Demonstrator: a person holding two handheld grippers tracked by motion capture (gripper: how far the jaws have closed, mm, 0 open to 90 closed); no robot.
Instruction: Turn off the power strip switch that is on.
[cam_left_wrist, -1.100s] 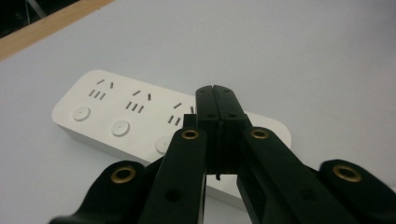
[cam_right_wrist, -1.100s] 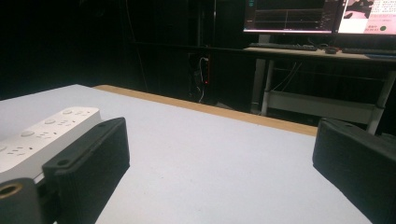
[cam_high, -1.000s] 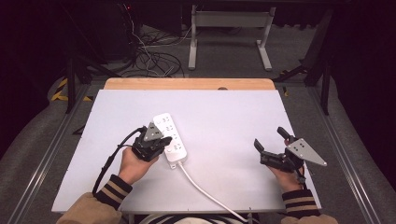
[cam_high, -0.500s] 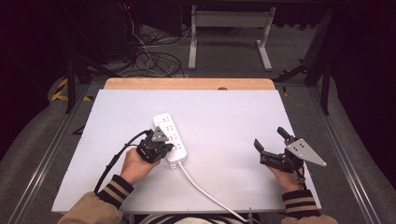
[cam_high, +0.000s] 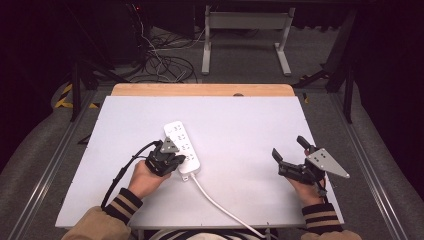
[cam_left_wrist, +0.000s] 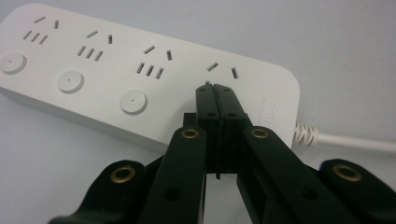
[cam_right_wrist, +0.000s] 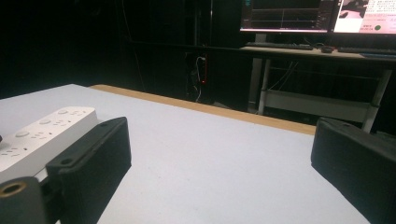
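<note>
item: one white power strip (cam_high: 182, 148), lying flat just left of centre in the high view, long axis running from upper left to lower right of the frame. rounded corners, matte white casing. in the left gripper view the power strip (cam_left_wrist: 140, 70) crosses the upper half of the frame and shows four socket groups in a row, each with slots above and below; beside three of them i count three round white buttons, and the fourth spot is hidden behind my jaws. faint grey lettering sits at the right end, too small to read.

one white cord (cam_high: 225, 210) leaves the strip's near end and runs toward the bottom centre of the high view; in the left gripper view its ribbed strain relief sits at the right edge of the casing.

tools: two grippers. my left gripper (cam_high: 167, 159) rests at the near end of the strip, lower left of centre; its jaws are pressed together with nothing between them, tips touching the casing at the fourth socket group, as seen at my left gripper (cam_left_wrist: 215, 91). my right gripper (cam_high: 292, 156) sits at the lower right, well apart from the strip, jaws spread wide and holding nothing.

one white table (cam_high: 250, 125) bears everything.
</note>
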